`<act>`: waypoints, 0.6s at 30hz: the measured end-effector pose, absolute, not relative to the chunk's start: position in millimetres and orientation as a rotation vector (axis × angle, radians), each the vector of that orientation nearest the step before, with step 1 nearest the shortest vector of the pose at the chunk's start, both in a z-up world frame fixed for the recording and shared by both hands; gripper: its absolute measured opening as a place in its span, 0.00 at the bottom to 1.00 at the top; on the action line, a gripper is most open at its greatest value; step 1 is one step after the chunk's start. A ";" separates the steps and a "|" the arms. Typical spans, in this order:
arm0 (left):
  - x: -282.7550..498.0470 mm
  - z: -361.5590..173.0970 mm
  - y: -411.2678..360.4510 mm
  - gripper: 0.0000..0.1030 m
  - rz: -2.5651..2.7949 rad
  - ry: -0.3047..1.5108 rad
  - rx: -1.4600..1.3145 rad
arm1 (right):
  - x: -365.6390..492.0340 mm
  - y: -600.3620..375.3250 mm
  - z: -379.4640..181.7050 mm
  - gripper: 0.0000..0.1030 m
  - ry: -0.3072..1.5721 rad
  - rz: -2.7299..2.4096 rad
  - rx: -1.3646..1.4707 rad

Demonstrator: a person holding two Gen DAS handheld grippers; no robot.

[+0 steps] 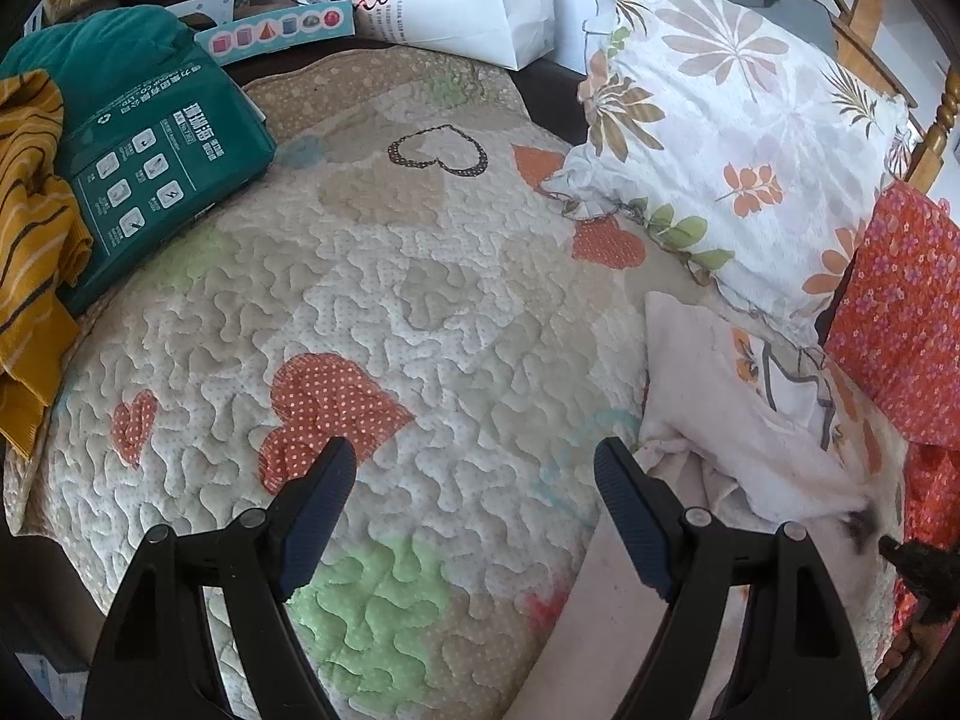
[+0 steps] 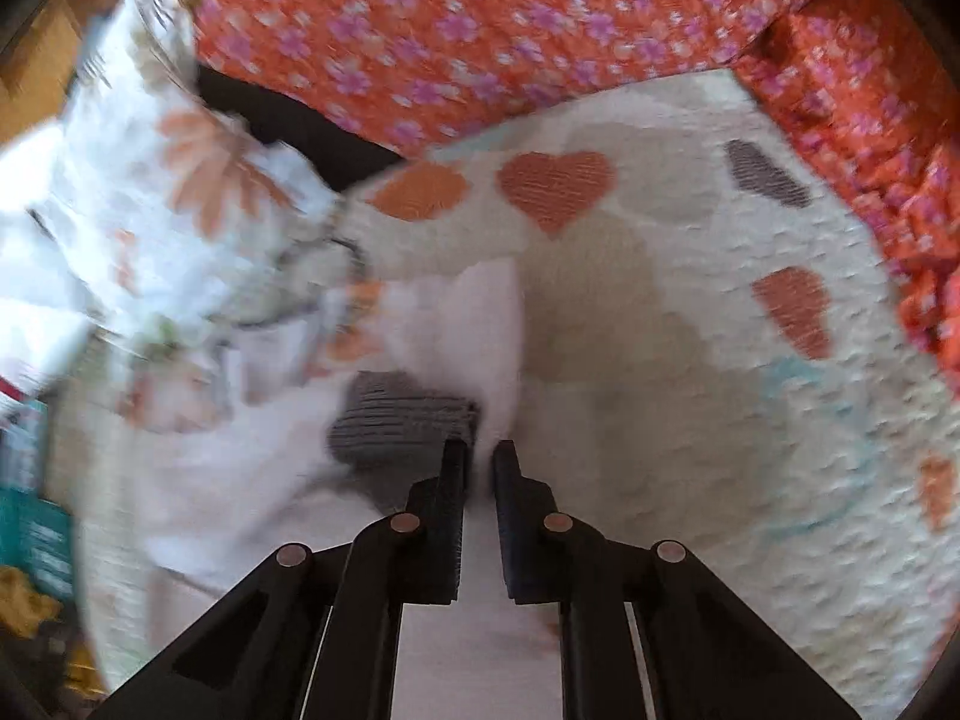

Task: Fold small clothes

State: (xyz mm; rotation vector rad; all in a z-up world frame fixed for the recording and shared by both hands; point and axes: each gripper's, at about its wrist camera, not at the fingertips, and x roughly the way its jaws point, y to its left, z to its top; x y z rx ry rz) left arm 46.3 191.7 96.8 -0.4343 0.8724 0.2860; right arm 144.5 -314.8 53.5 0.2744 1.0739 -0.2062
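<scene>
One pale garment [image 2: 474,324] pinched between the right claw [image 2: 480,456] tips.

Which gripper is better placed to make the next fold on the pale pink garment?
Right. The right gripper looks nearly shut on the pale pink garment on the heart-patterned quilt; the left gripper is open, holding nothing.

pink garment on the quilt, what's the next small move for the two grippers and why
Probably bring the open left gripper over to the loose edge of the pink garment. The right gripper is already nearly shut on that cloth, while the left one hangs over bare quilt, holding nothing. A fold needs a second corner held.
</scene>
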 end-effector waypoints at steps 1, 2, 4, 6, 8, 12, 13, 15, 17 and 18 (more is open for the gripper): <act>45.8 96.4 191.1 0.78 0.285 0.875 -0.433 | 143.5 -316.8 51.4 0.11 1.082 -0.246 0.240; 45.2 95.9 190.8 0.78 0.285 0.876 -0.433 | 141.0 -317.7 52.1 0.11 1.071 -0.253 0.235; 44.7 94.7 191.1 0.78 0.287 0.880 -0.430 | 130.3 -311.8 60.4 0.13 1.007 -0.169 0.240; 45.6 92.9 192.0 0.78 0.289 0.888 -0.434 | 126.2 -296.7 63.8 0.21 0.985 -0.074 0.196; 47.0 91.3 192.5 0.78 0.284 0.895 -0.446 | 125.5 -273.1 62.9 0.40 0.978 0.011 0.103; 49.1 90.1 187.8 0.78 0.273 0.903 -0.429 | 137.9 -227.1 41.1 0.50 0.990 0.040 -0.155; 49.8 89.7 187.1 0.78 0.271 0.904 -0.425 | 139.9 -222.4 33.9 0.50 0.999 0.036 -0.189; 49.9 89.8 186.3 0.78 0.275 0.903 -0.424 | 149.9 -214.6 17.1 0.48 1.017 -0.010 -0.266; 49.6 89.7 187.1 0.78 0.280 0.900 -0.430 | 154.2 -218.0 15.2 0.05 1.019 -0.043 -0.252; 49.6 89.6 187.4 0.78 0.282 0.899 -0.434 | 154.7 -220.0 19.0 0.05 1.019 -0.045 -0.222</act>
